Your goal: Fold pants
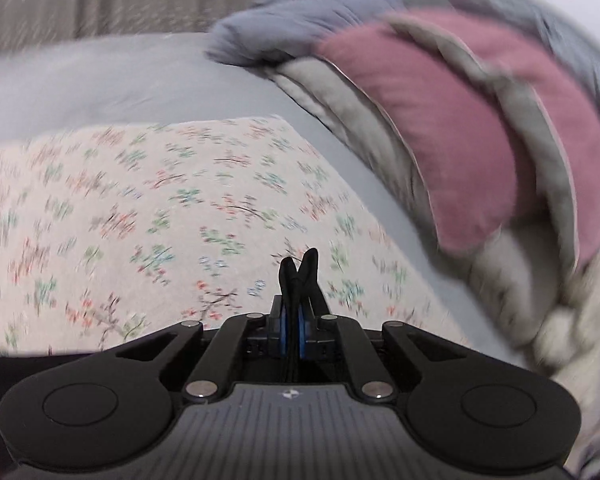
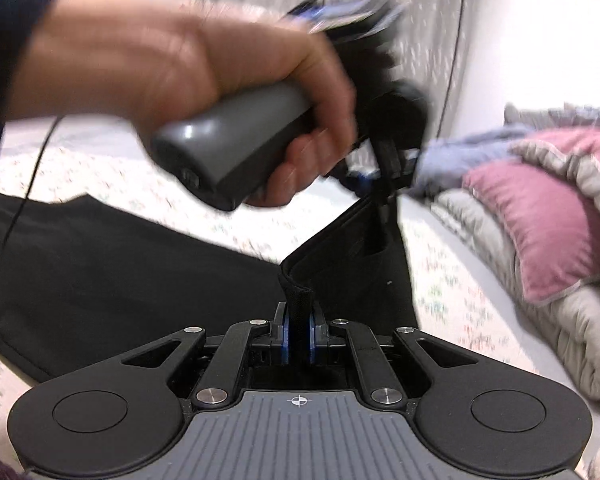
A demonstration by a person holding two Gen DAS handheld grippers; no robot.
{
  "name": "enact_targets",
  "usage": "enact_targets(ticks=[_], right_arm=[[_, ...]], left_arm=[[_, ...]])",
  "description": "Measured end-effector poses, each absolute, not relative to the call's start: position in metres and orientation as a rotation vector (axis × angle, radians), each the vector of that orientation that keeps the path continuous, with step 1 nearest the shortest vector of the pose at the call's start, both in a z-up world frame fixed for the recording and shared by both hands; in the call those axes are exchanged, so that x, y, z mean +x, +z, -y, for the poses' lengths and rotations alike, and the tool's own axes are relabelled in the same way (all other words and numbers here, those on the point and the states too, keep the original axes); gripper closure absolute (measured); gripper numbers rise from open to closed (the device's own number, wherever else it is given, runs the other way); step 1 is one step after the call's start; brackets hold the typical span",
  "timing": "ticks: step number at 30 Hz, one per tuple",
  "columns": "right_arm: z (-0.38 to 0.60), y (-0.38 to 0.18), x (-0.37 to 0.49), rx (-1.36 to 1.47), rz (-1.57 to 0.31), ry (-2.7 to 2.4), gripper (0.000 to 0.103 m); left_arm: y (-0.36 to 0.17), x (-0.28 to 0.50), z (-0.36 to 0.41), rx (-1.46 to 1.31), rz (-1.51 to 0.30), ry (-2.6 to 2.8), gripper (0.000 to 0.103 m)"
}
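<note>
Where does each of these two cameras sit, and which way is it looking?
Left wrist view: sits on the left tongs, looking along them and down over the floral sheet to the pink pillow; only the tongs show, pinching black pants.
Right wrist view: sits on the right tongs, looking across the pants; the person's left hand and dark sleeve show, holding the other tongs.
Shared: pants, sheet, pillow.

Bed (image 1: 100,80): grey-blue sheet.
On it: floral cloth (image 1: 140,208), black pants (image 2: 100,272) atop, pink pillow (image 1: 440,120), grey quilt (image 2: 500,280).
</note>
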State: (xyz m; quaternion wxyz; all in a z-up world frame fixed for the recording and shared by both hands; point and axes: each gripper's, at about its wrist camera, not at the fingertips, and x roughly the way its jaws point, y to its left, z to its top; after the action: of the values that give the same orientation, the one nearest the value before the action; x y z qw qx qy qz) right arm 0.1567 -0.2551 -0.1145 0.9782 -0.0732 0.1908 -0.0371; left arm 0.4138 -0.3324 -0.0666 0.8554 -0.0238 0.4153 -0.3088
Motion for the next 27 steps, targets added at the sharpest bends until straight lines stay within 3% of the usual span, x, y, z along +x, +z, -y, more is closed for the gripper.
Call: enact_targets(ticks=[5,9,13,18,20,25,27], right_arm=[[0.231,-0.104,0.150,-0.153,-0.365,0.005,0.095],[0.191,-0.127,0.160,-0.249,-0.427,0.094,0.095],[0.154,-0.154,0.164,-0.388,-0.480,0.167,0.095],[0.139,-0.173,0.165,-0.546,-0.510,0.213,0.095],[0.142,-0.174,0.169,-0.535,-0.520,0.217,0.095],[0.135,-0.177,0.163,-0.634,-0.489,0.229,0.095],[0.128,-0.181,0.154,-0.709,-0.455,0.241,0.095]], left_arm=[[-0.095,0.422,0.248,-0.353,-0.924,-0.620,0.081],[-0.142,0.419,0.183,-0.536,-0.970,-0.559,0.077],[-0.171,0.415,0.140,-0.728,-0.981,-0.523,0.036],[-0.162,0.406,0.144,-0.605,-0.992,-0.511,0.032],[-0.156,0.402,0.157,-0.486,-0.983,-0.515,0.018],[-0.153,0.400,0.186,-0.269,-0.983,-0.457,0.018],[-0.153,0.403,0.196,-0.214,-0.975,-0.428,0.022]])
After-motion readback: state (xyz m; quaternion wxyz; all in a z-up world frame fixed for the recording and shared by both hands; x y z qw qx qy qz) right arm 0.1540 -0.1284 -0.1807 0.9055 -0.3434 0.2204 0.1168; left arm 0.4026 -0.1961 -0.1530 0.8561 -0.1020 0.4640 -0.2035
